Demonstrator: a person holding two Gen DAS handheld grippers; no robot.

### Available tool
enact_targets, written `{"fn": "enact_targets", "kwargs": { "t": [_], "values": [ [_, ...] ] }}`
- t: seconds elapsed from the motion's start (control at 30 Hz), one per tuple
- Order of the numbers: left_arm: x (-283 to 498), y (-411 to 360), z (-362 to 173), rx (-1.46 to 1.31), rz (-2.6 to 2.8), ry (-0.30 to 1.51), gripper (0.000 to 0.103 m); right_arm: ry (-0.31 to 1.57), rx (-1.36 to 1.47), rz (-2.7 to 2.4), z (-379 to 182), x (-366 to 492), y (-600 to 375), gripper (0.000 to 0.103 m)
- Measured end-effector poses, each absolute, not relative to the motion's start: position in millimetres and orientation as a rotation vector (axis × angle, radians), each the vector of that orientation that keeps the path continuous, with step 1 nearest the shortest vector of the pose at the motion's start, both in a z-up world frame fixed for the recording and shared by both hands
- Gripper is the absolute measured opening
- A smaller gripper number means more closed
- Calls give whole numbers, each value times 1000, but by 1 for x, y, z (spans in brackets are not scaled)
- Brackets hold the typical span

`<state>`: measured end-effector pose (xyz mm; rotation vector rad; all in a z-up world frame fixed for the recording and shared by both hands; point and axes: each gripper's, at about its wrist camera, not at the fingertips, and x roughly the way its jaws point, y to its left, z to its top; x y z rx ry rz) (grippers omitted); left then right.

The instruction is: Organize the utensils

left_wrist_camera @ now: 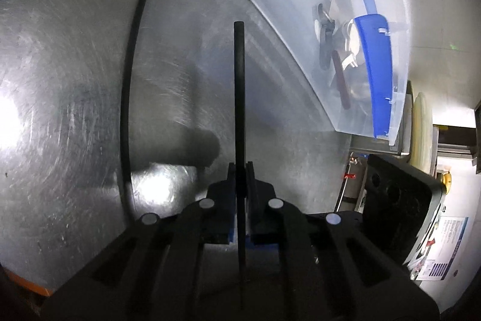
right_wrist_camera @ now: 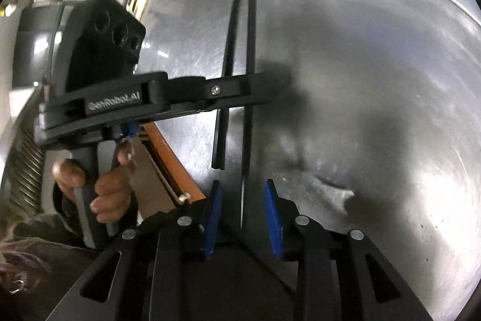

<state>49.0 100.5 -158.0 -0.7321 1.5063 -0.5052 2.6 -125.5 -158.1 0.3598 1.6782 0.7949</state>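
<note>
My left gripper [left_wrist_camera: 240, 170] is shut on a black chopstick [left_wrist_camera: 239, 86], held above the steel table and pointing forward. A second black chopstick [left_wrist_camera: 129, 86] lies on the table to its left. In the right wrist view my right gripper [right_wrist_camera: 243, 194] is open, its blue pads either side of the held chopstick's [right_wrist_camera: 249, 50] thin end without touching it. The left gripper [right_wrist_camera: 270, 89] crosses that view from the left, clamped on this chopstick. The other chopstick [right_wrist_camera: 227, 65] lies just left of it on the table.
A clear plastic bin [left_wrist_camera: 288, 20] with a blue latch [left_wrist_camera: 375, 71] sits at the upper right and holds several utensils. The table's edge runs at the right in the left wrist view and at the left in the right wrist view, with an orange strip [right_wrist_camera: 171, 152] below.
</note>
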Motion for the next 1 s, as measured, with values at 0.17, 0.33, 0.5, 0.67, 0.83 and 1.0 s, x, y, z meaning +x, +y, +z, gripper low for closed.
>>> {"fn": "enact_targets", "kwargs": {
  "t": [0.17, 0.33, 0.5, 0.67, 0.83, 1.0],
  "values": [
    [43, 112, -120, -740, -531, 1406, 5, 1594, 251, 814, -133, 2, -110, 7],
    [71, 100, -26, -652, -670, 1178, 5, 1367, 190, 824, -52, 26, -119, 7],
    [157, 43, 53, -472, -768, 1036, 5, 1158, 62, 658, 23, 91, -157, 7],
    [251, -16, 66, -443, -821, 1087, 5, 1145, 6, 490, 38, 161, -201, 7],
    [304, -73, -7, -416, -784, 1309, 6, 1333, 28, 424, -23, 210, -239, 7],
    [327, -120, -80, -343, -711, 1519, 6, 1506, 81, 392, -93, 236, -256, 7]
  ]
}}
